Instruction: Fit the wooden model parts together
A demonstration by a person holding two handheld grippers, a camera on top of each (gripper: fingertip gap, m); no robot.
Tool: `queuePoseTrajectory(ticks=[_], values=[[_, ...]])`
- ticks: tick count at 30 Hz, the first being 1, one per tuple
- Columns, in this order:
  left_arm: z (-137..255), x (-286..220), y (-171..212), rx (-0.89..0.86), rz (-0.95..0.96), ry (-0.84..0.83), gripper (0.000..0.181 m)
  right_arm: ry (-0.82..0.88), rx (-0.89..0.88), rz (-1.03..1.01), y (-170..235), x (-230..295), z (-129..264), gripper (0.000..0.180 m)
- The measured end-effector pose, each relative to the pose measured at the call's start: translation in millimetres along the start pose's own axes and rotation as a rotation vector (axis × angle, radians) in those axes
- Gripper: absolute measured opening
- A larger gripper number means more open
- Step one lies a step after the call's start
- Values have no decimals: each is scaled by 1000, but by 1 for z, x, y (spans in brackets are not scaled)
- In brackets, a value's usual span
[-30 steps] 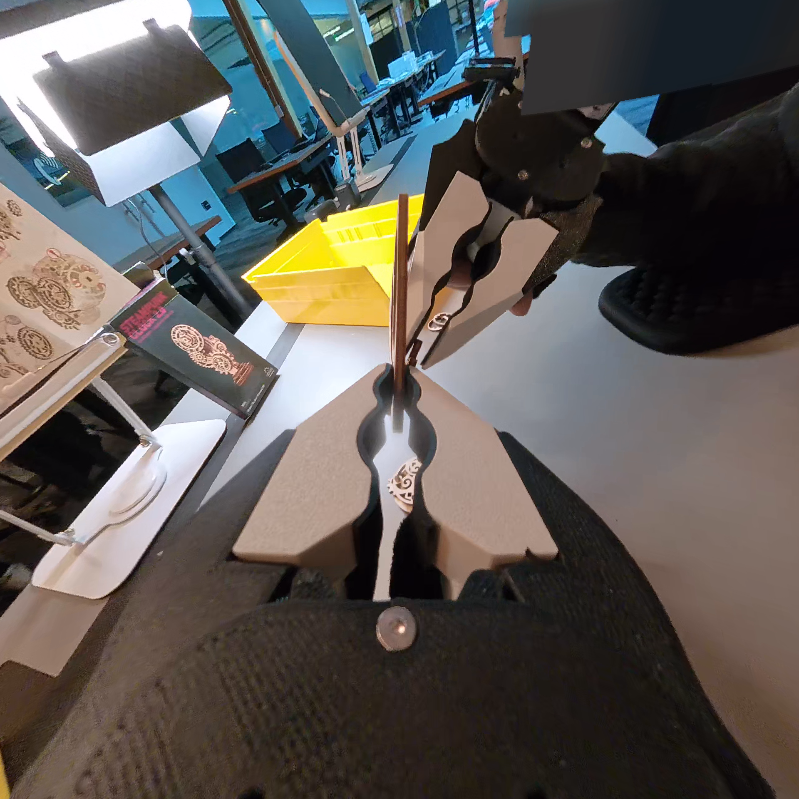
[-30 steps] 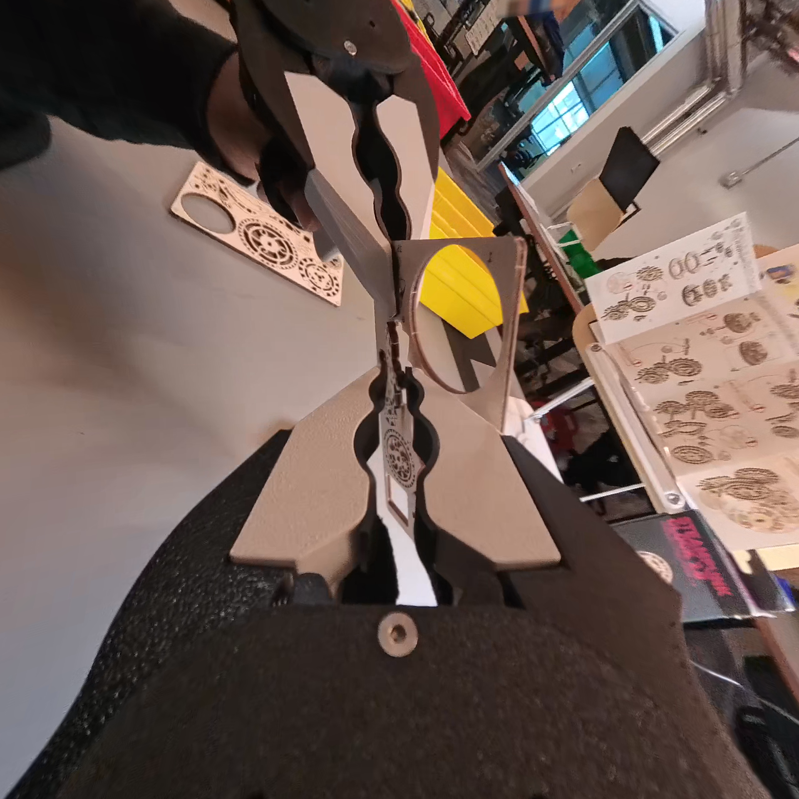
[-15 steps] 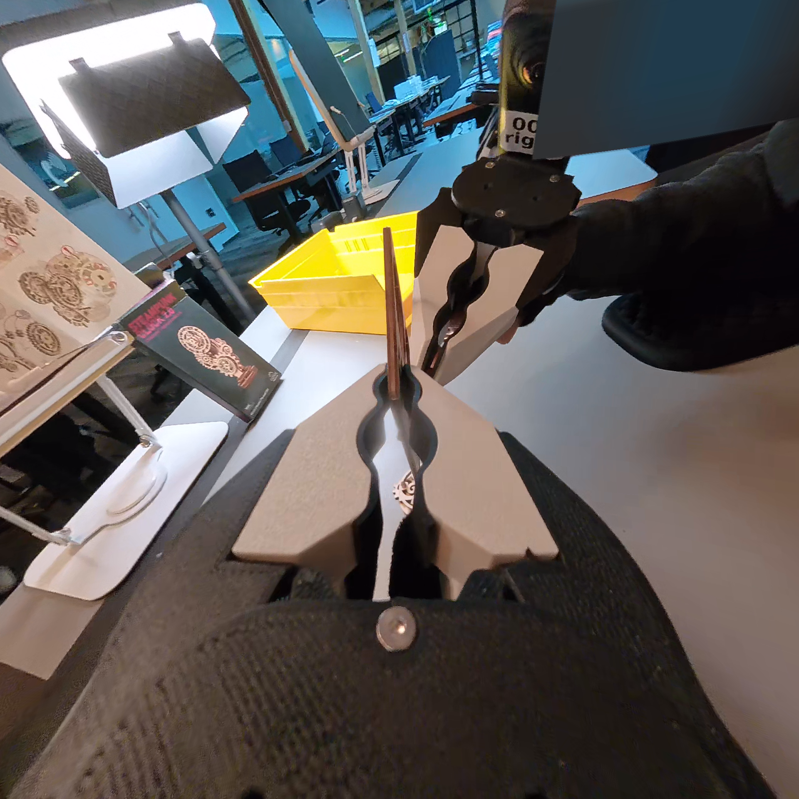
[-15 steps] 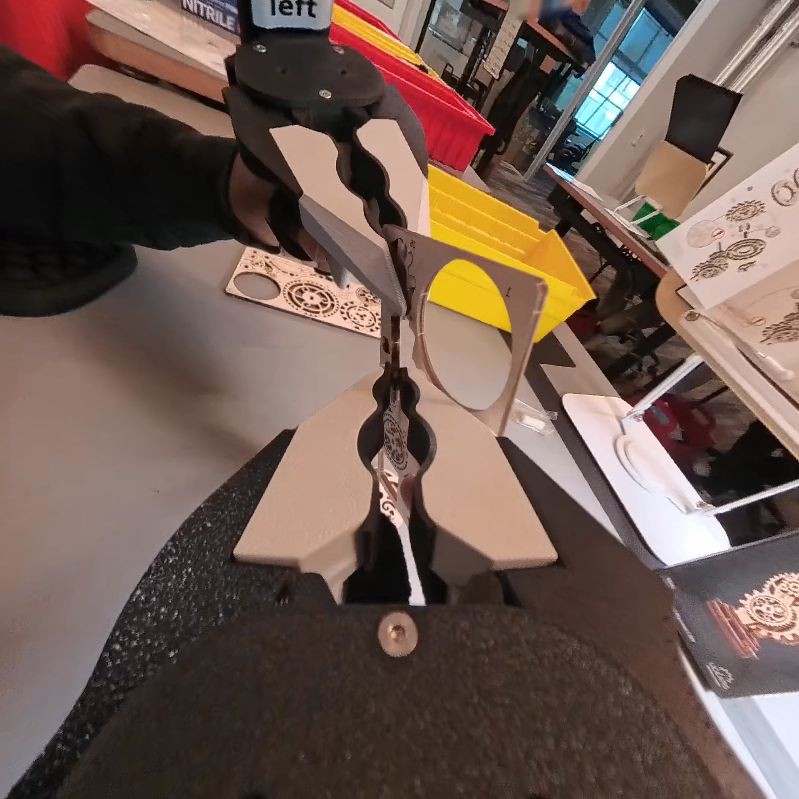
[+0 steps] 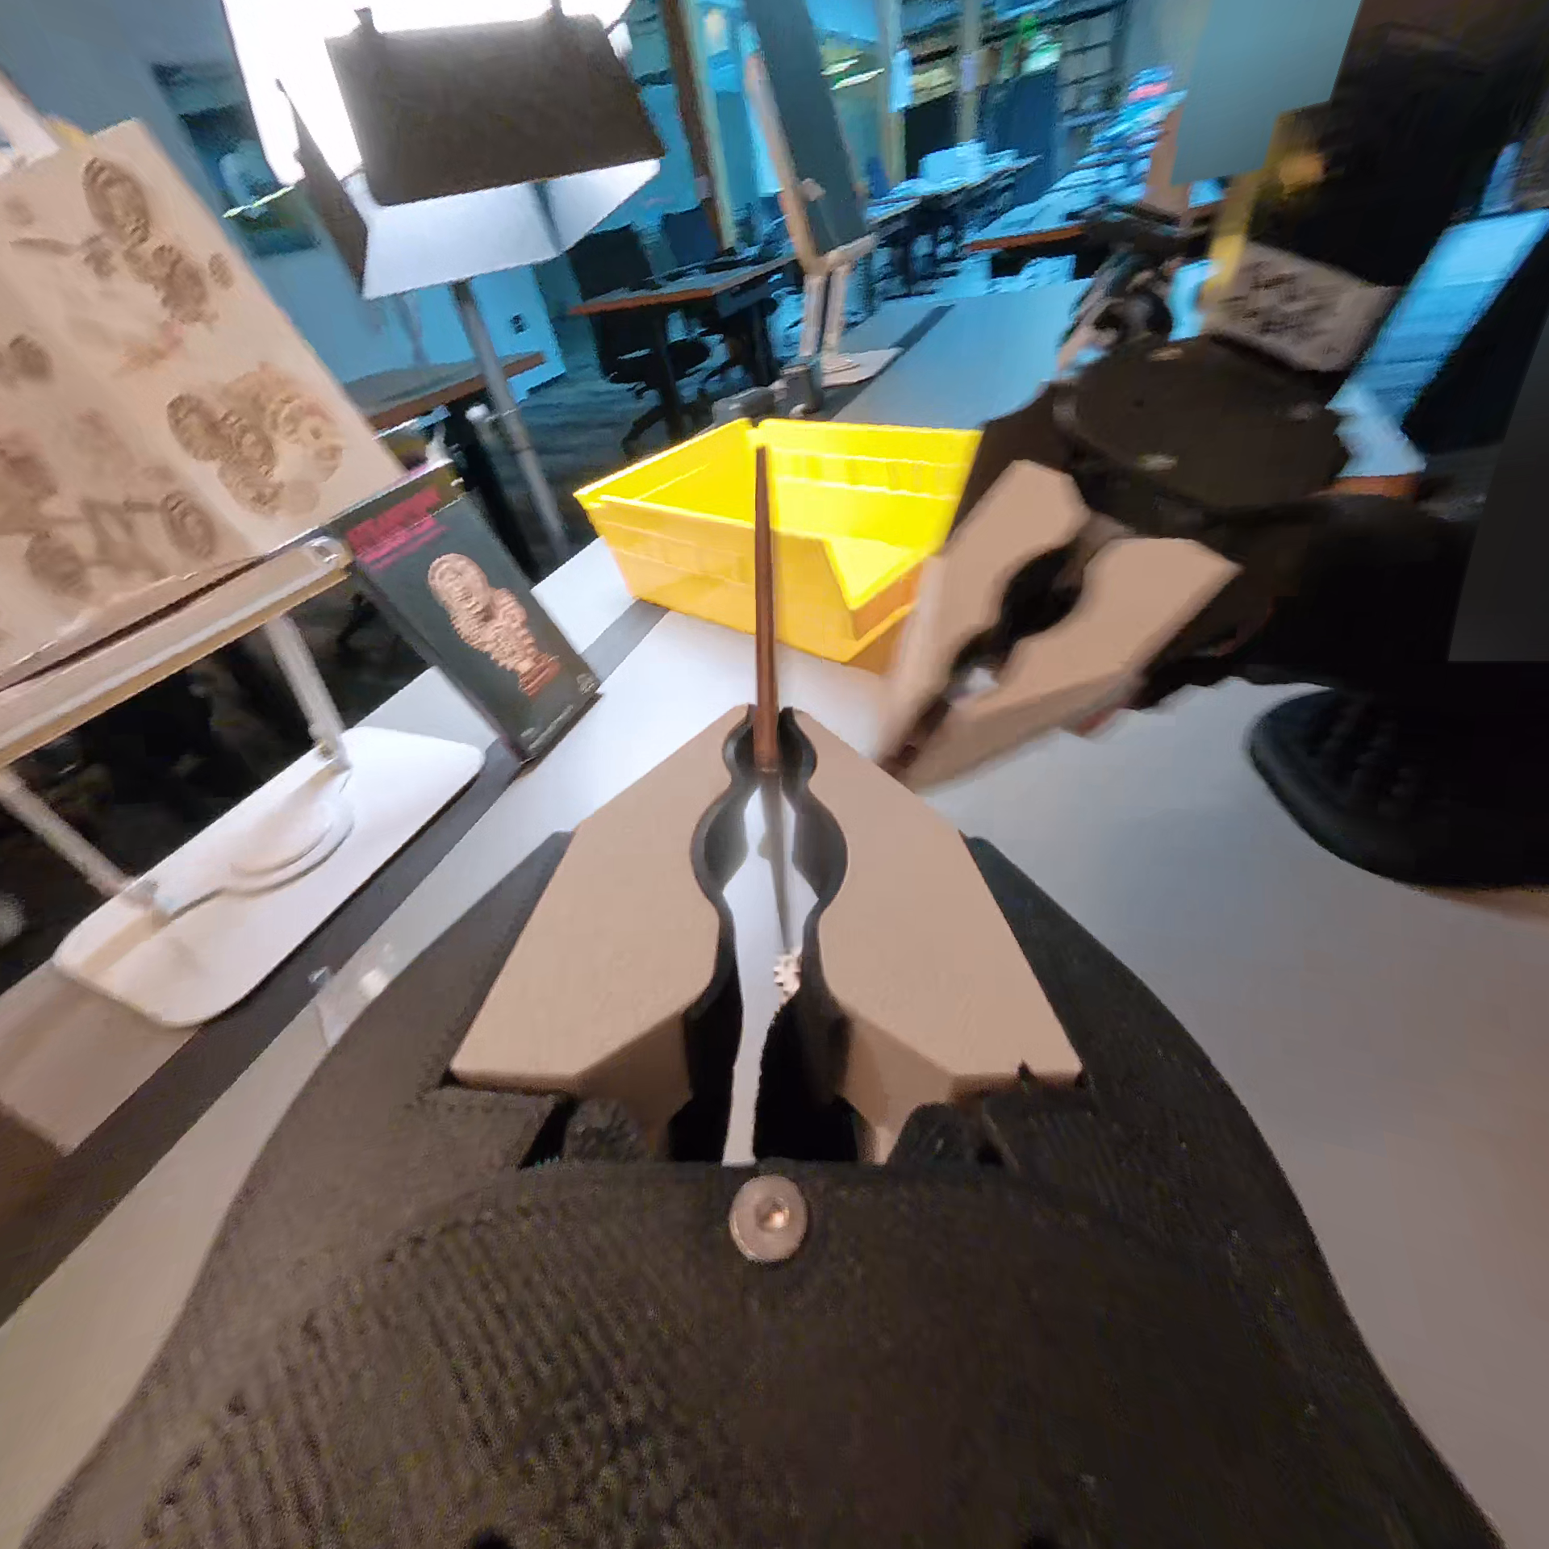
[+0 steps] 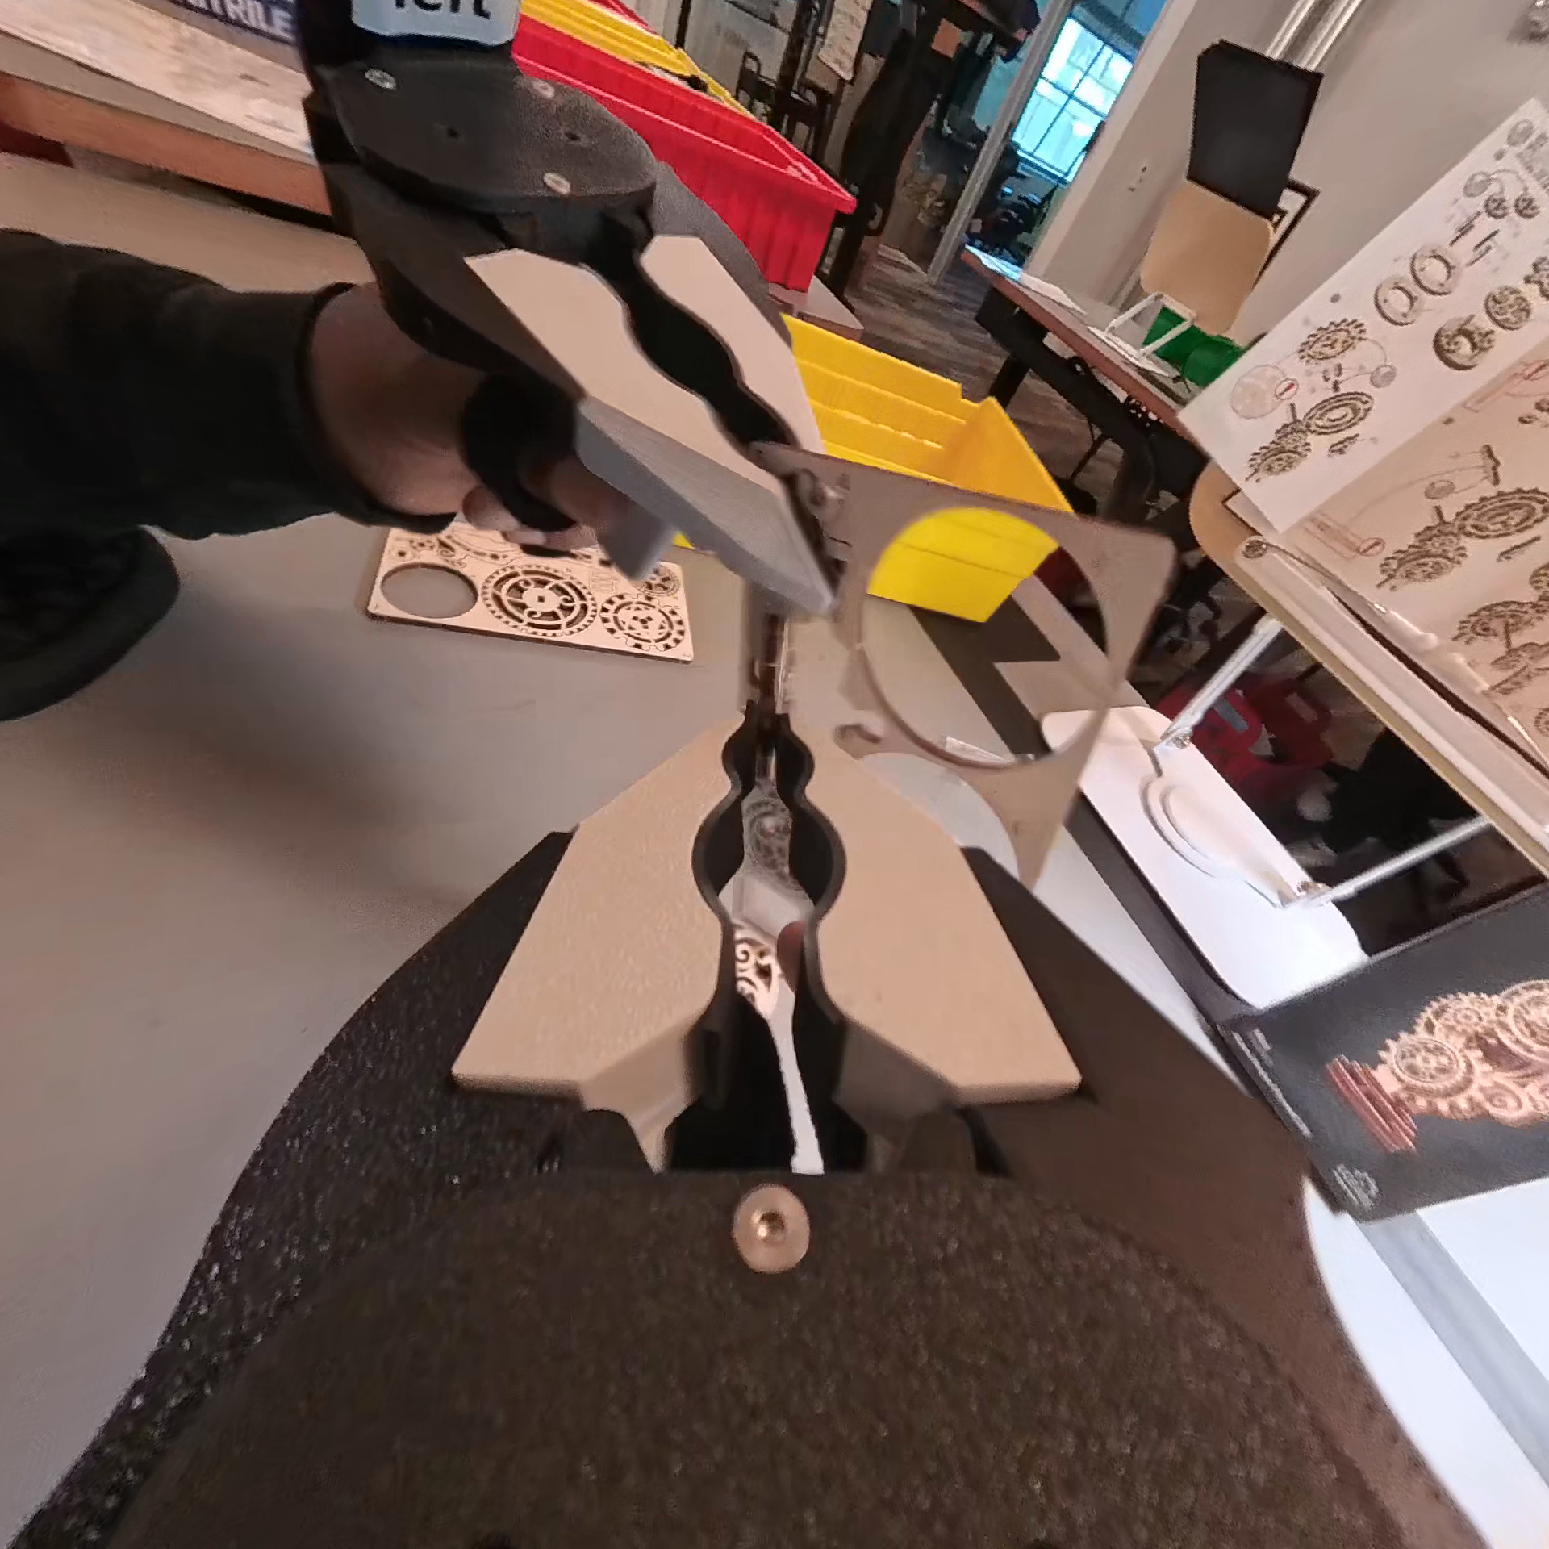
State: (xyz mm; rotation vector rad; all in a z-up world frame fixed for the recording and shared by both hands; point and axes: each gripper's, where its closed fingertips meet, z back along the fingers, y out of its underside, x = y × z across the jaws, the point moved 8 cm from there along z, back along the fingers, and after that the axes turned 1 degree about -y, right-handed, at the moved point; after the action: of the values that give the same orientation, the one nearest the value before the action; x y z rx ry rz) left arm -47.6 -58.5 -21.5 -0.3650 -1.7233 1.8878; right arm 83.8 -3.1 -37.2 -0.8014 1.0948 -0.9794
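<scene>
**Desk:** What is in hand?

**Photographer:** A wooden panel (image 6: 1043, 805) with a round cut-out, held above the table (image 6: 251, 796). The left tongs (image 6: 817, 536) are clamped on its near-left edge. From their own camera the panel (image 5: 763, 587) shows edge-on, standing straight up out of the tips (image 5: 767, 729).

**Desk:** And the other hand?

**Photographer:** The right tongs (image 6: 771, 729) are shut on a thin fretwork piece (image 6: 764, 826). It runs lengthwise along the fingers and pokes out past the tips.

**Desk:** How do the two parts lie?

**Photographer:** The panel sits just beyond the right tips and spreads off to the right. The piece's long axis points at the panel's left edge, close under the left tongs' grip. Whether they touch there I cannot tell. The right tongs are the ones placed to push, I judge, straight ahead along their fingers.

**Desk:** Anything in the way?

**Photographer:** Only the left tongs' lower finger, which crowds that edge. In the blurred left view the right tongs (image 5: 914, 738) hang just right of the panel.

**Desk:** Around them?

**Photographer:** A sheet of cut gears (image 6: 536, 595) lies flat, far left. A yellow bin (image 6: 964, 453) is behind the panel, a red bin (image 6: 712, 159) farther back. Instruction pages (image 6: 1425, 352) on a stand and a dark box (image 6: 1425, 1073) are at right.
</scene>
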Motion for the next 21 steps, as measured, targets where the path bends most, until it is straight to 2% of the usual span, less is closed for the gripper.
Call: queuePoseTrajectory(ticks=[1, 4, 6, 9, 16, 21], values=[[-2, 3, 2, 7, -2, -44, 2, -36, -18, 12, -4, 8, -2, 0], [0, 4, -2, -44, 64, -14, 2, 79, -25, 74, -11, 7, -1, 1], [5, 7, -7, -63, 66, -38, 2, 25, -77, -7, -15, 1, 7, 1], [9, 14, -7, -79, 124, -49, 2, 30, -97, -26, -17, -2, 14, 0], [16, 29, -2, -166, 328, 11, 2, 15, -141, -145, -12, -14, 21, 1], [17, 31, -1, -177, 359, 21, 2, 1, -155, -172, -11, -16, 21, 1]])
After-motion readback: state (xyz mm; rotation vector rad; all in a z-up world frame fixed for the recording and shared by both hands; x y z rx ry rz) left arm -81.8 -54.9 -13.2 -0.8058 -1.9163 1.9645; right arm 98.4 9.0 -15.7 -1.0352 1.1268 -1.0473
